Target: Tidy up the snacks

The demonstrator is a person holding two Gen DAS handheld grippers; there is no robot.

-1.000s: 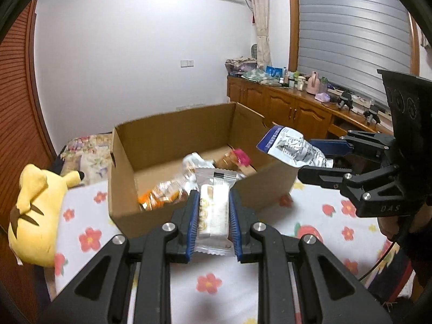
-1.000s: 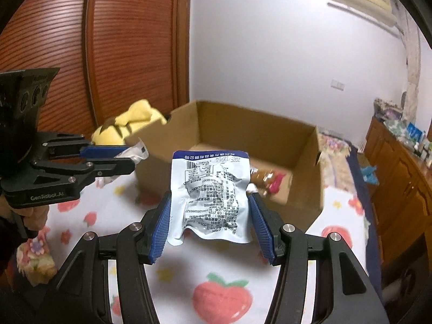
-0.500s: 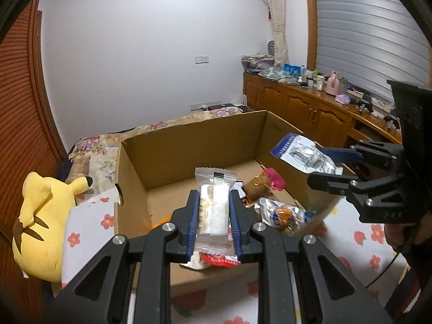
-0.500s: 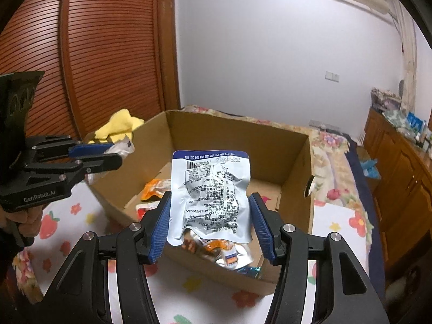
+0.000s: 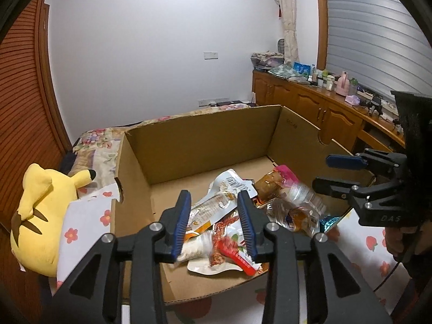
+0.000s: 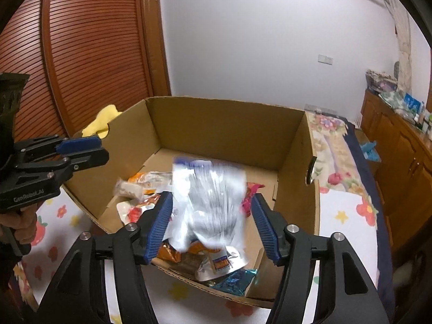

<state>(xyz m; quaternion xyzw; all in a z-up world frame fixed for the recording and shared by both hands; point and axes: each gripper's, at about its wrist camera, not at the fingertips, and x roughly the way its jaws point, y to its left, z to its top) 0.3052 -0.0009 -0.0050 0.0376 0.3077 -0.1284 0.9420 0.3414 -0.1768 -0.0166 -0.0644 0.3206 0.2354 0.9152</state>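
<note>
An open cardboard box (image 5: 205, 135) (image 6: 221, 124) holds a heap of snack packets (image 5: 294, 210) (image 6: 216, 262). My left gripper (image 5: 214, 224) hangs over the box's near side, its jaws opening with nothing pressed between them. A clear cracker packet (image 5: 193, 248) (image 6: 128, 189) lies blurred on the heap just below it. My right gripper (image 6: 213, 224) is over the box too, jaws opening. A silver and blue pouch (image 6: 213, 199) is between its fingers, blurred and slipping down, free of the pads. Each gripper shows in the other's view: the right gripper (image 5: 351, 172), the left gripper (image 6: 81, 151).
A yellow plush toy (image 5: 40, 216) (image 6: 101, 120) lies left of the box on a floral cloth (image 5: 81, 229). A wooden cabinet (image 5: 310, 100) (image 6: 399, 140) with clutter on top runs along the right. A slatted wooden door (image 6: 81, 54) stands behind. A hand (image 6: 21, 224) holds the left gripper.
Both grippers came forward over the box. The left jaws parted and dropped the cracker packet into it. The right jaws widened and the silver pouch is falling from them.
</note>
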